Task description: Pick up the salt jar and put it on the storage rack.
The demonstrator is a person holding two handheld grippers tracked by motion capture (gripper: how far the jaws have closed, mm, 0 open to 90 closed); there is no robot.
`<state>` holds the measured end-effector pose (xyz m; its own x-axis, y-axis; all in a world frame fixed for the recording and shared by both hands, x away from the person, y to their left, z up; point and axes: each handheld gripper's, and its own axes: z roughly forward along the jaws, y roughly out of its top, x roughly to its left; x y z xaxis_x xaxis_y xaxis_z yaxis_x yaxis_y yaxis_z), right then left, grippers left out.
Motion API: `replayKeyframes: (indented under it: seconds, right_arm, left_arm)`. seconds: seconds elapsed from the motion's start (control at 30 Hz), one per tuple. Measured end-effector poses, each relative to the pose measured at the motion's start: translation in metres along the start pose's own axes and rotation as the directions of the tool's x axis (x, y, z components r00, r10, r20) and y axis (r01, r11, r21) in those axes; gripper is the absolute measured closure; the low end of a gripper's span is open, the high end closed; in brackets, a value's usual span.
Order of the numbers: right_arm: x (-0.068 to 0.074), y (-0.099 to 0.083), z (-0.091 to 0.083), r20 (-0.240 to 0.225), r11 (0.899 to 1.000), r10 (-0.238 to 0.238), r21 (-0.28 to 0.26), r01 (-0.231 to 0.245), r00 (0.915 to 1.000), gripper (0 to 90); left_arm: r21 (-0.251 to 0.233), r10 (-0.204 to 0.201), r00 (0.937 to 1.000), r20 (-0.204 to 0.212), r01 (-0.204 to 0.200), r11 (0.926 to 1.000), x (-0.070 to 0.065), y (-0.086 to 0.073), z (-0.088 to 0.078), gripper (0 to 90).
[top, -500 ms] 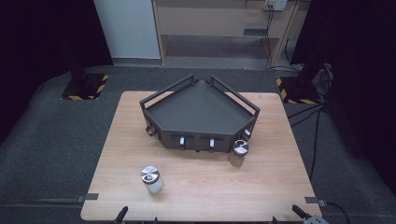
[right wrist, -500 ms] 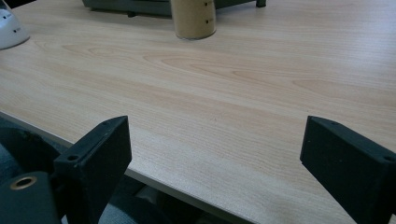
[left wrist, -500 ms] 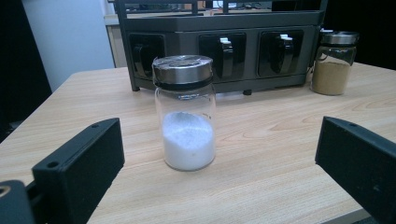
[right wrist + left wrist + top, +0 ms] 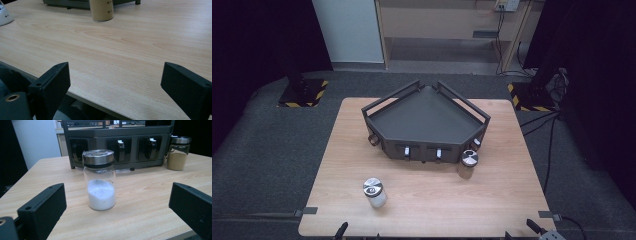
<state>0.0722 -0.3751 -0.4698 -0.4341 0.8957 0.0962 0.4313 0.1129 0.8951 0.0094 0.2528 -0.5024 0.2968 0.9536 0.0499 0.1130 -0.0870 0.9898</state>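
Nothing on the surface has shifted since half a second ago; both jars and the rack sit where they were. White-powder jar (image 4: 99,180) stands upright on the wooden surface (image 4: 492,195), near the front edge on the person's left, metal lid on, roughly a third full. It sits ahead of the left gripper (image 4: 117,205), centred in the gap between the jaws but well clear of both; jaws stand wide apart, holding nothing. Right gripper (image 4: 115,82) hangs at the front edge on the person's right, jaws also wide apart, nothing between them but bare wood. Brown-powder jar (image 4: 468,164) stands upright further back, just beside the front right corner of the black corner rack (image 4: 427,117); whether it touches the rack, can't tell. Rack sits mid-surface, tray bare, hook slots along its front face.
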Motion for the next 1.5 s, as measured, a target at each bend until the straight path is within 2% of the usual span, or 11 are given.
replayKeyframes:
  seconds: [1.27, 1.47, 1.5]
  right_arm:
    - [0.0039, 0.0009, 0.0042, -0.016, 1.0, -0.019, 0.004, 0.019, 0.9997, 9.2]
    - [0.0028, 0.0007, 0.0044, -0.014, 1.0, -0.011, -0.001, 0.011, 0.9998, 9.2]
    - [0.0029, 0.0013, 0.0045, -0.016, 1.0, -0.008, -0.002, 0.008, 0.9998, 9.2]
  left_arm:
    - [-0.001, 0.012, 0.9999, 0.009, -0.012, 0.9999, -0.0006, 0.0001, 0.0009, 0.2]
    - [-0.046, 0.007, 1.0, 0.0, -0.007, 0.9989, 0.0001, -0.0016, 0.0049, 0.2]
    - [-0.057, 0.015, 0.9999, -0.001, -0.015, 0.9982, 0.0004, -0.0017, 0.0055, 0.2]
